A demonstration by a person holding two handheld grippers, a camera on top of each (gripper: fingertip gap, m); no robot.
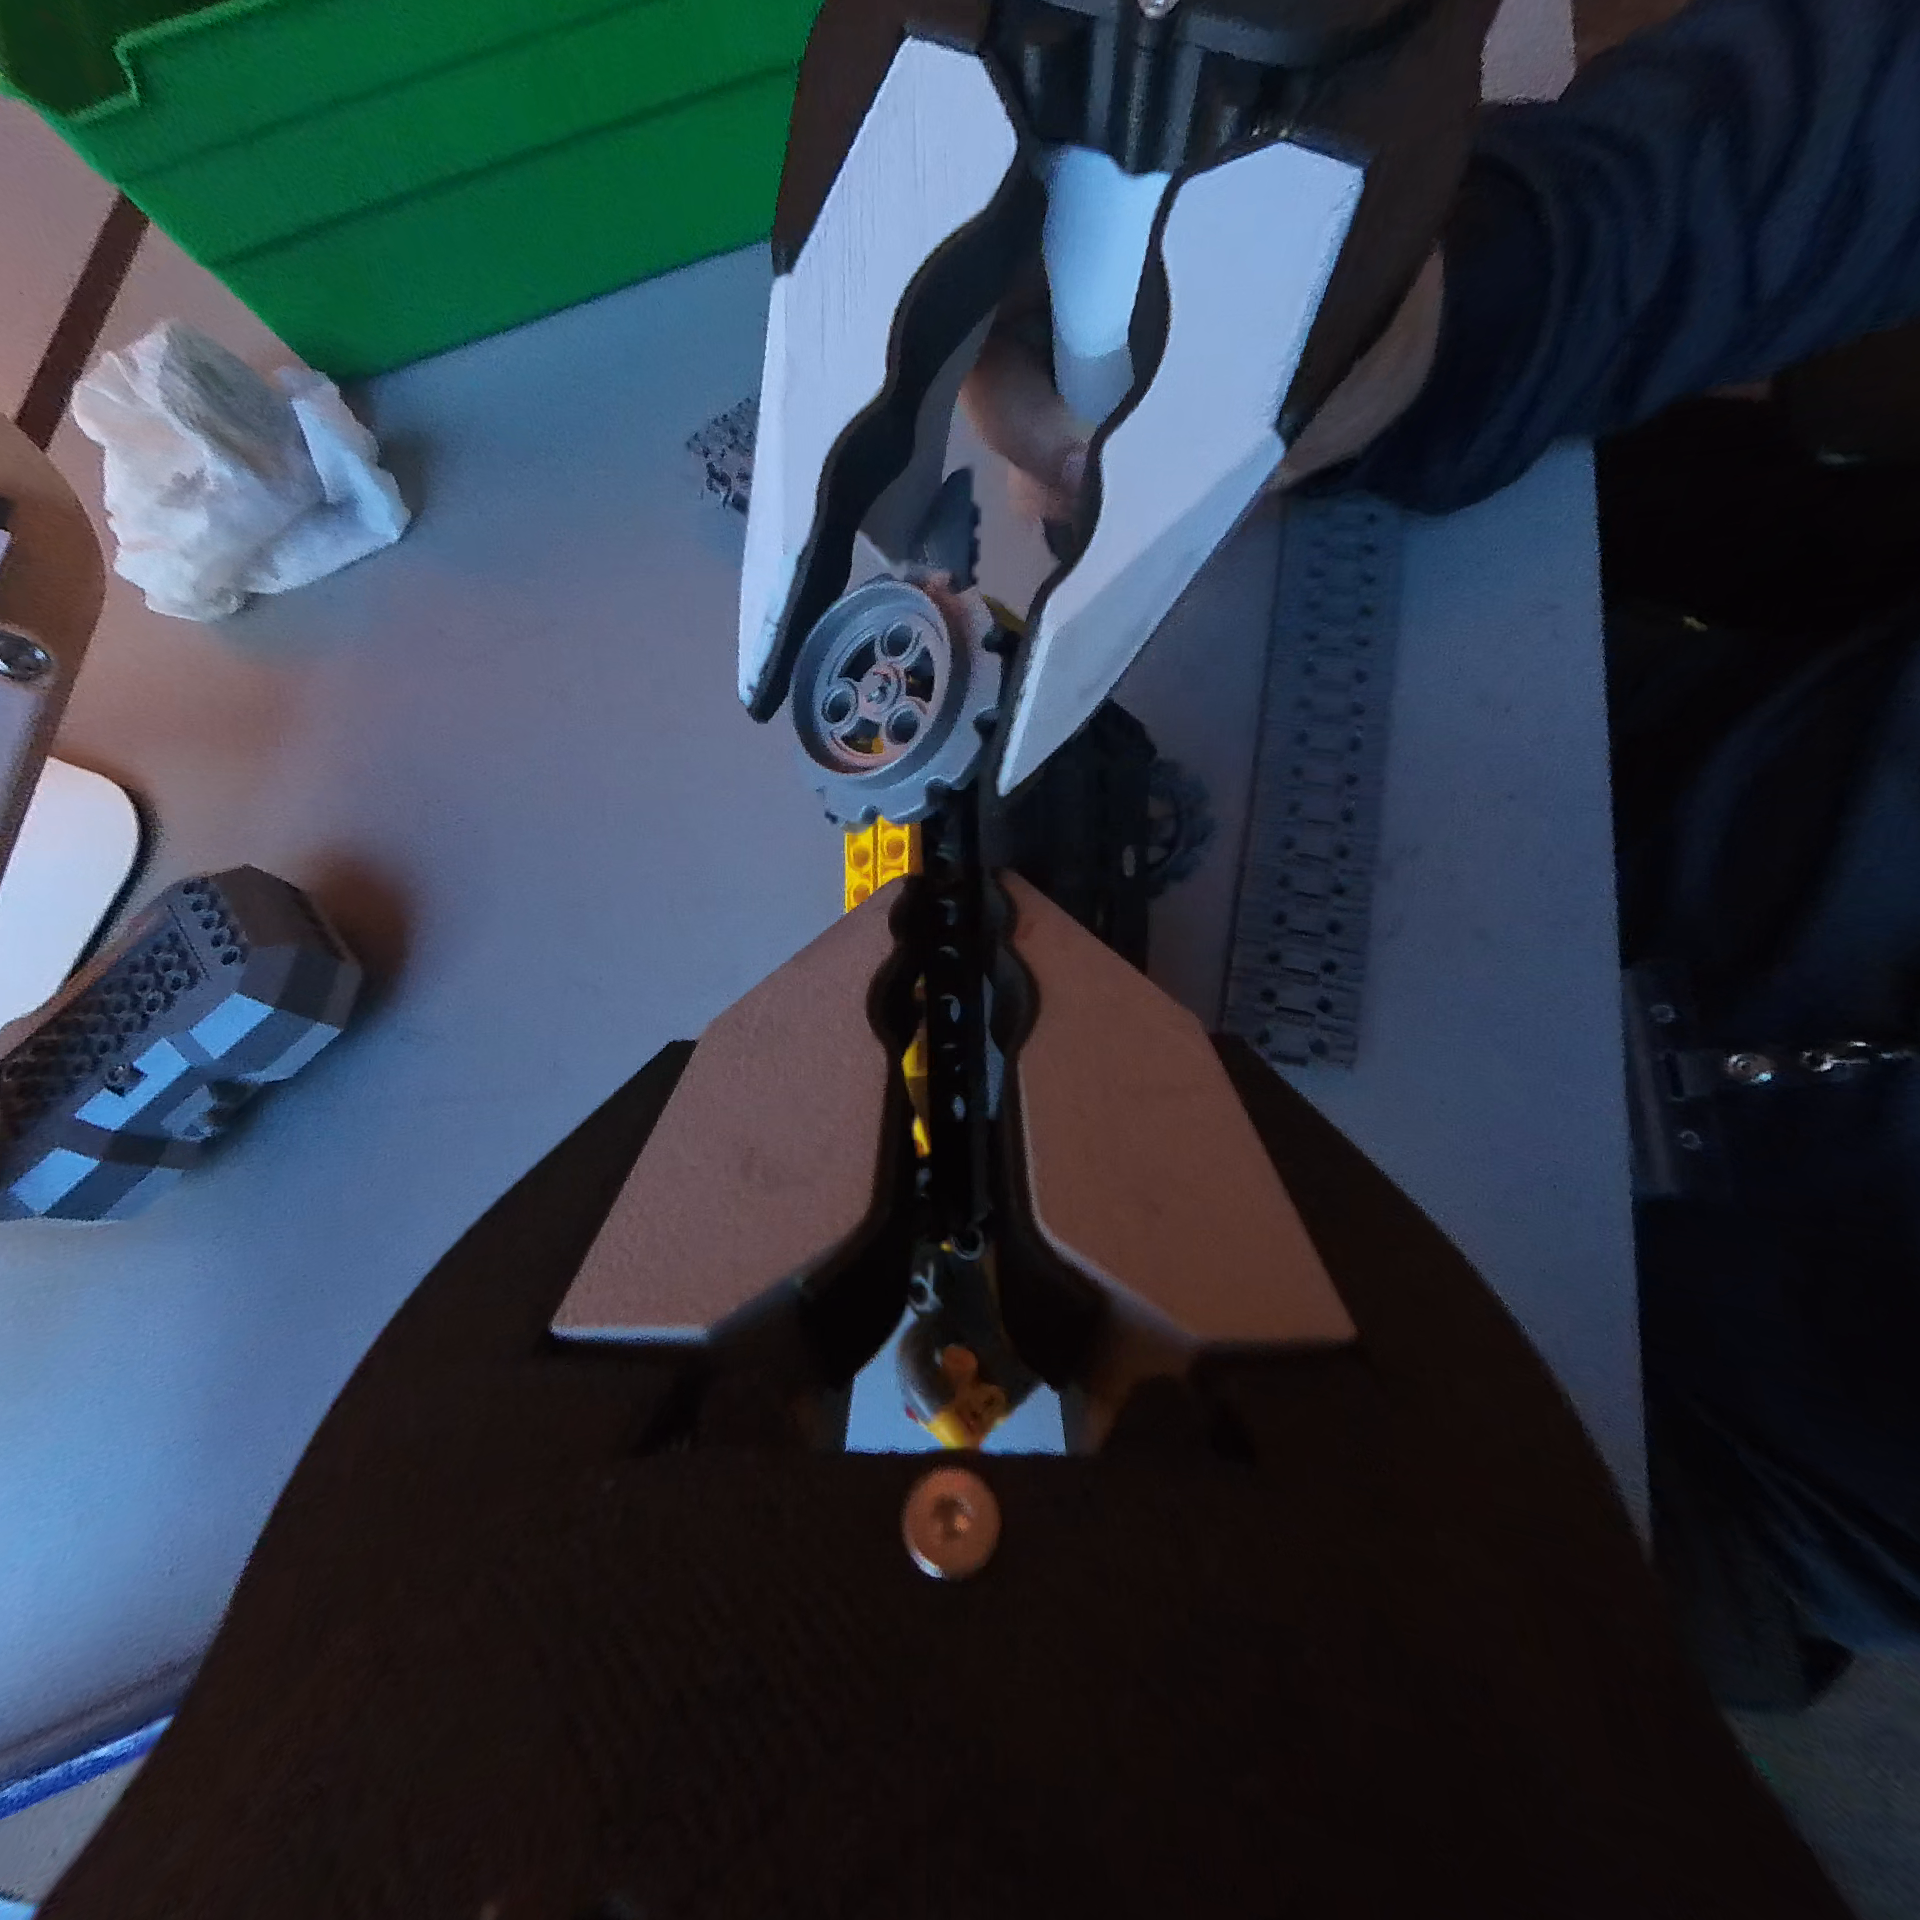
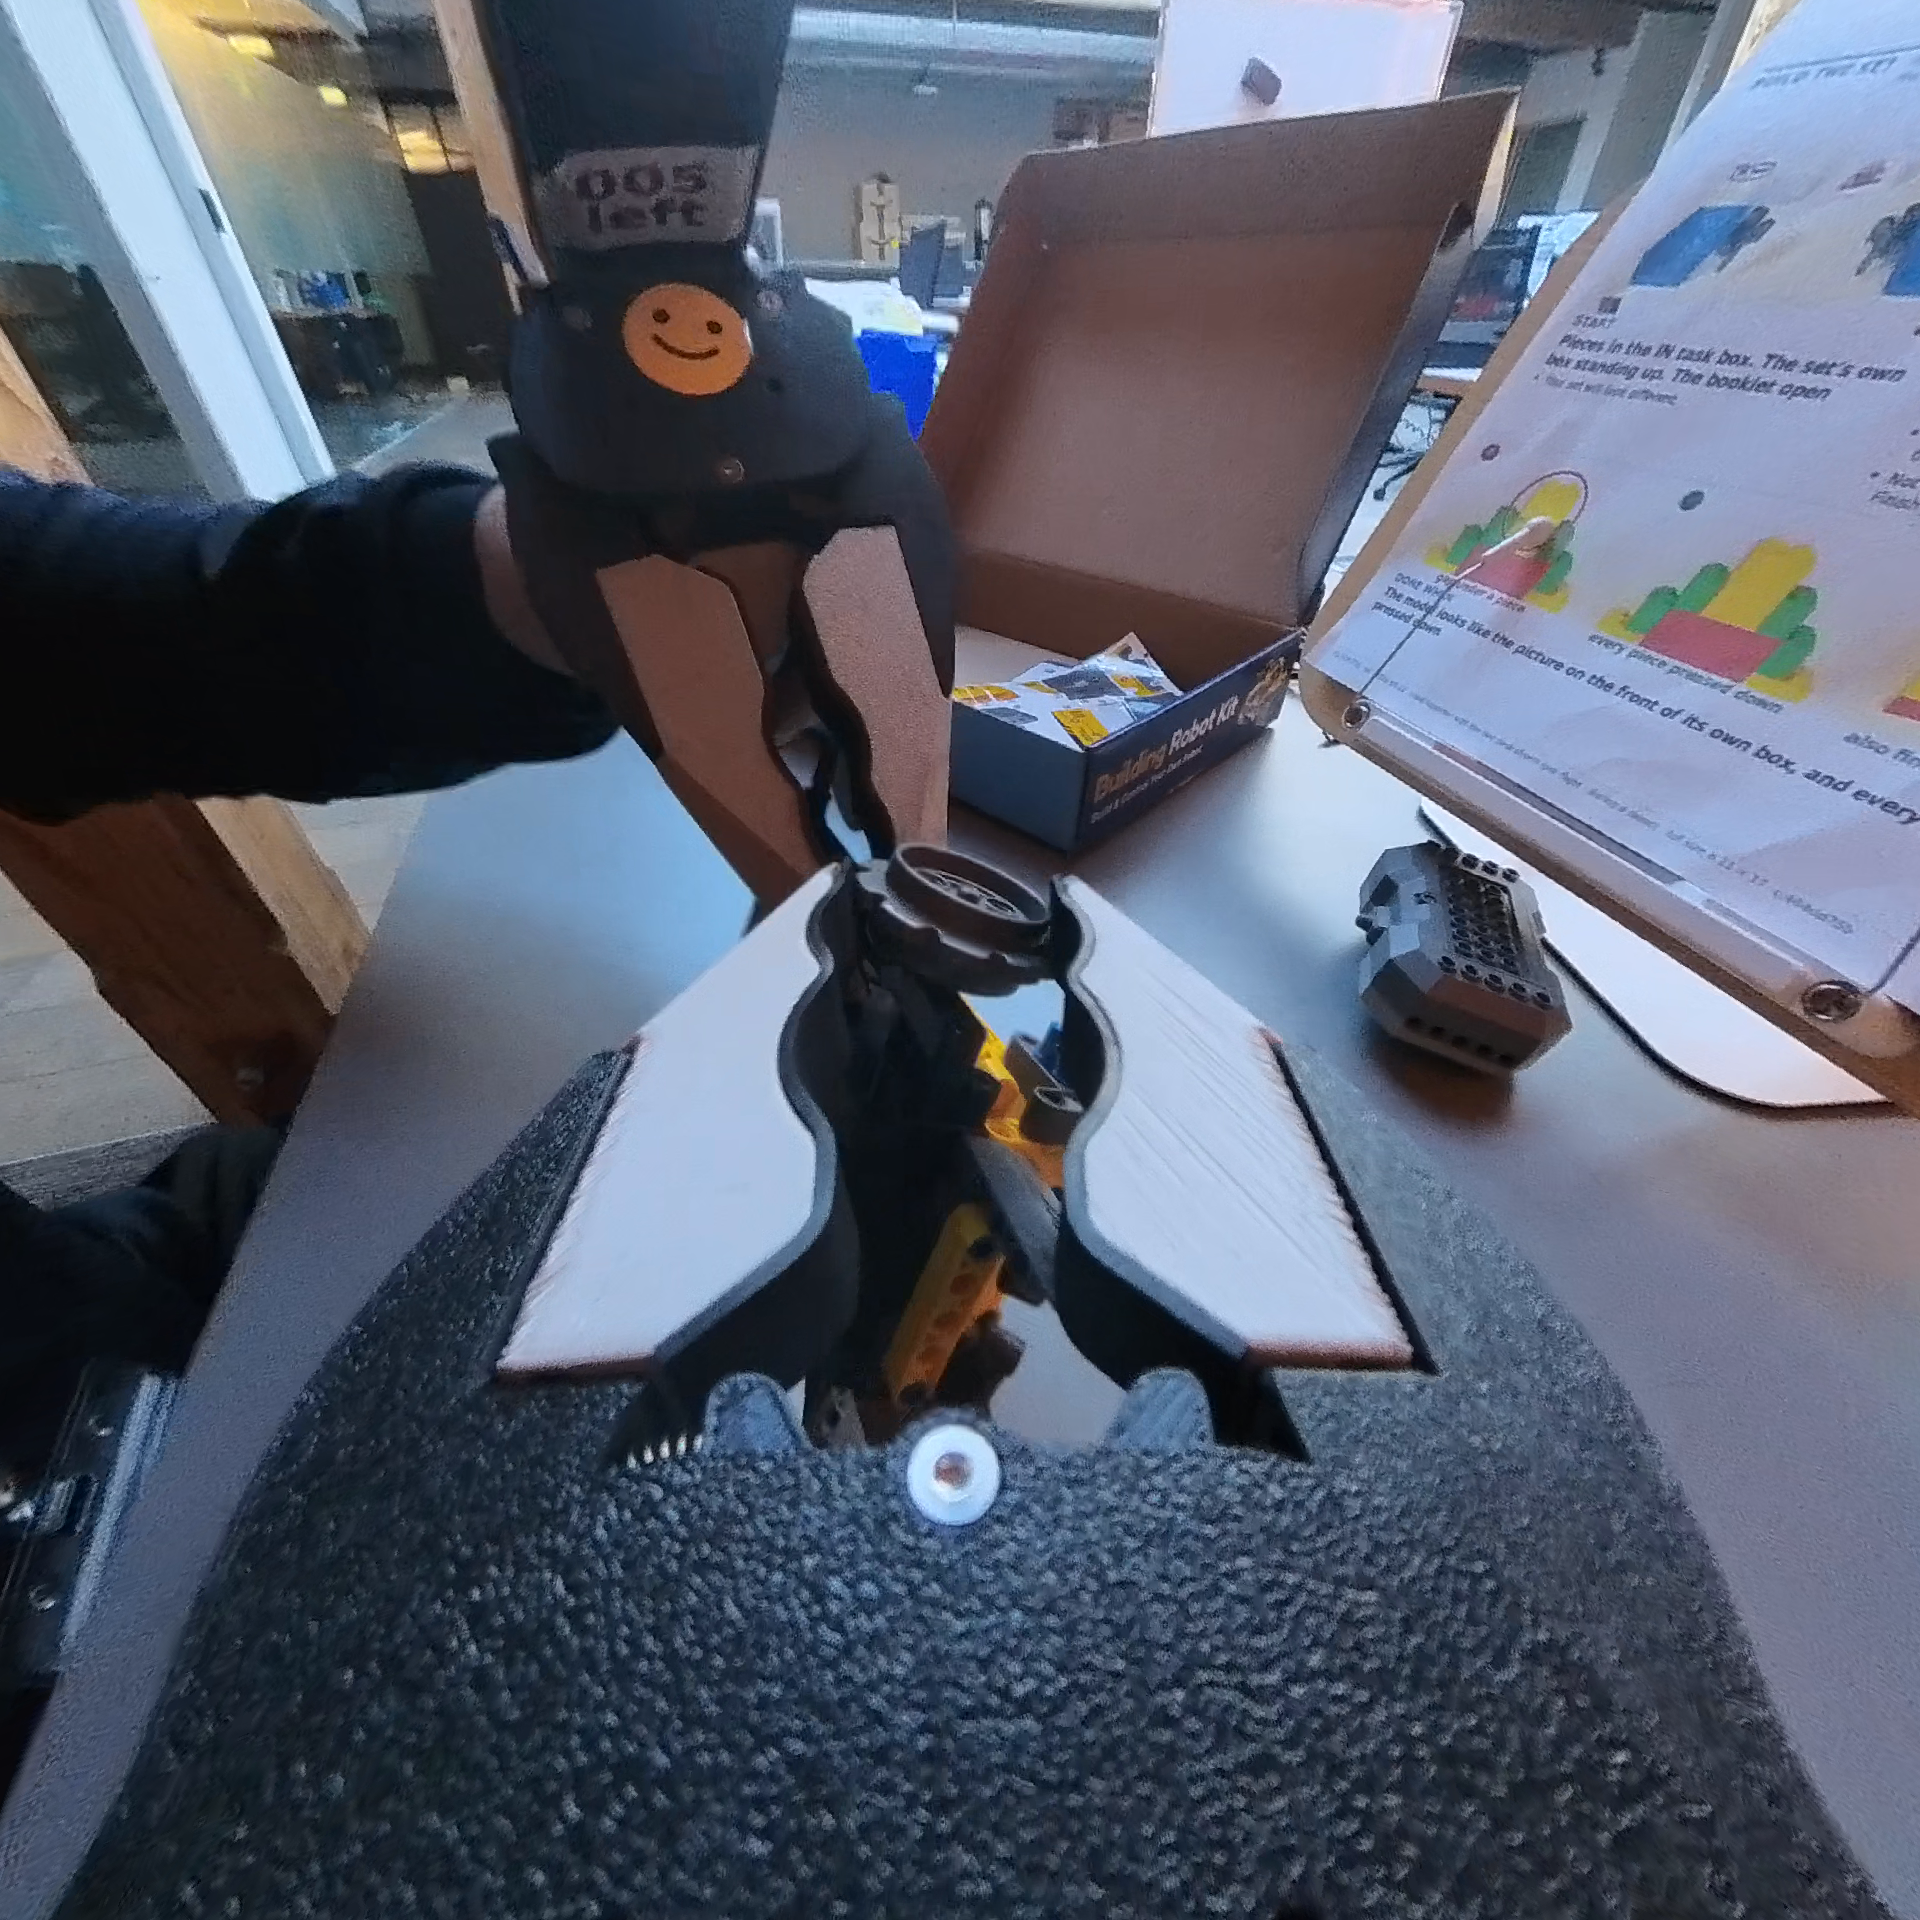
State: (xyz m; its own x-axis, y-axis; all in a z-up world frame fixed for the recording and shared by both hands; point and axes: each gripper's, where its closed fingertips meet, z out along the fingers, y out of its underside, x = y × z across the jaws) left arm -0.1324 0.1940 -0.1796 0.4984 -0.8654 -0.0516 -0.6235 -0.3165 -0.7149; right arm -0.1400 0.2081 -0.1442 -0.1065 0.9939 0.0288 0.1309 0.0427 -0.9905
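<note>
My left gripper, with brown pads, is shut on a black and yellow beam model and holds it above the grey table. A grey wheel with a toothed gear behind it sits on the model's far end. My right gripper, with white pads, comes from the opposite side and is closed on that wheel. In the right wrist view the wheel sits between my right gripper's tips. The model's yellow beam runs below. The left gripper grips the model just behind the wheel.
A green bin and a white crumpled lump stand at the far left. A grey studded block lies on the table by a printed sheet on a stand. An open cardboard box stands behind. A grey track strip lies at the right. The tips of both grippers are at nearly the same place.
</note>
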